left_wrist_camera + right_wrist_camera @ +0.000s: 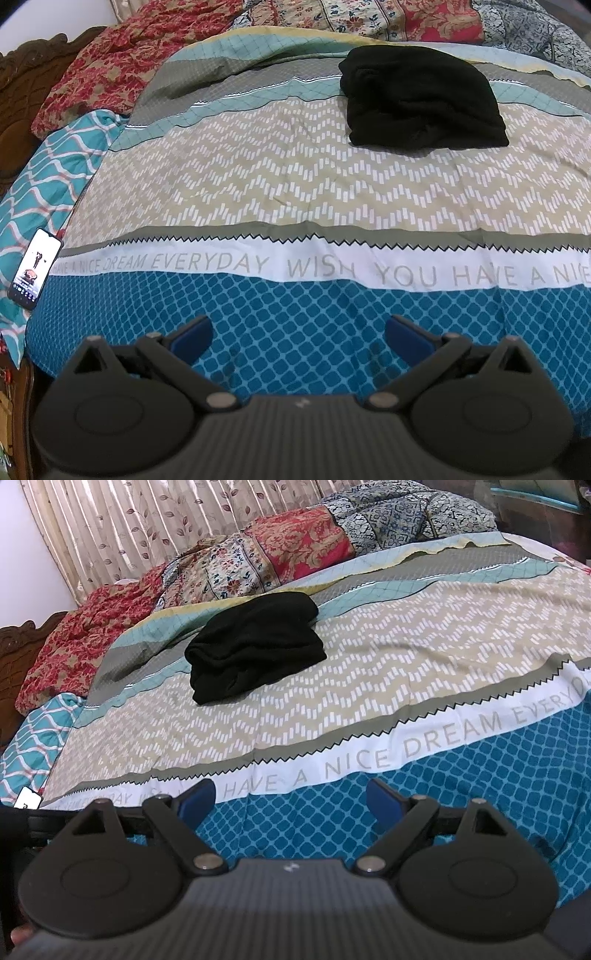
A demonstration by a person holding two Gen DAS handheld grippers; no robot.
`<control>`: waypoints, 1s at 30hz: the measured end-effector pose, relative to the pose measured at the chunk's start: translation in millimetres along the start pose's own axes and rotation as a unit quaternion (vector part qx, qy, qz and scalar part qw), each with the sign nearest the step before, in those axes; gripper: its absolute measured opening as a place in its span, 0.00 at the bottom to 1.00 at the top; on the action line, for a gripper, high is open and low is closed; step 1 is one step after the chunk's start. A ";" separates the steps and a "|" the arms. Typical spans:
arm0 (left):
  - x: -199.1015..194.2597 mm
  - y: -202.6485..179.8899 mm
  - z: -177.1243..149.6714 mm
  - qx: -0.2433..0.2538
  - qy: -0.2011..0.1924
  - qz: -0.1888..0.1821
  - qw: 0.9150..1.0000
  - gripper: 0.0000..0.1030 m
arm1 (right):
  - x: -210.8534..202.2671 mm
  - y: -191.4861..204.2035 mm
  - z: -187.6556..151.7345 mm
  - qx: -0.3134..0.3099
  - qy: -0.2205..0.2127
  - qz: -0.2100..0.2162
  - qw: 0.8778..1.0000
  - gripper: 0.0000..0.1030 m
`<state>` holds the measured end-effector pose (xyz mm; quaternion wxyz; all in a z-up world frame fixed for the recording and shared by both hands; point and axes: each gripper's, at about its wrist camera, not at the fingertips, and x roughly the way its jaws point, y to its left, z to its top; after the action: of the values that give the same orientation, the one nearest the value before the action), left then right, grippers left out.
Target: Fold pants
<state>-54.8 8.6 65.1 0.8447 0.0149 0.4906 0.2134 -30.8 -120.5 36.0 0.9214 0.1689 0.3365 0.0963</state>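
Observation:
The black pants [421,99] lie folded in a compact bundle on the patterned bedspread [295,177], toward the far side of the bed. The bundle also shows in the right wrist view [255,646]. My left gripper [299,336] is open and empty, low over the blue band of the bedspread near the front edge, well short of the pants. My right gripper [291,797] is open and empty too, over the same blue band [332,819], with the pants far ahead and to its left.
A lit phone [35,269] lies at the bed's left edge on a teal wavy cloth [48,177]. Red floral and patchwork quilts [258,561] are piled along the back. A carved wooden headboard [22,74] stands at left, curtains [147,524] behind.

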 end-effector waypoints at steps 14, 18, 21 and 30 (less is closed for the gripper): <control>0.5 0.4 -0.3 -0.008 0.007 0.007 1.000 1.00 | -3.6 -2.8 2.7 0.010 -0.011 0.009 1.000 0.87; 0.3 0.0 -0.4 -0.010 0.007 0.007 1.000 1.00 | -4.2 -1.2 1.9 0.004 -0.013 0.011 1.000 0.87; 1.2 -0.5 -1.1 -0.009 0.008 0.008 1.000 1.00 | -4.4 -0.4 1.3 0.000 -0.016 0.010 1.000 0.87; 1.4 -1.9 -0.1 -0.003 0.006 0.012 1.000 1.00 | -6.8 -3.9 3.4 0.012 -0.025 0.012 1.000 0.86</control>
<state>-53.6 7.4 63.5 0.8391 0.0168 0.4946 0.2257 -33.5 -126.9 40.9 0.9262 0.1864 0.3123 0.0990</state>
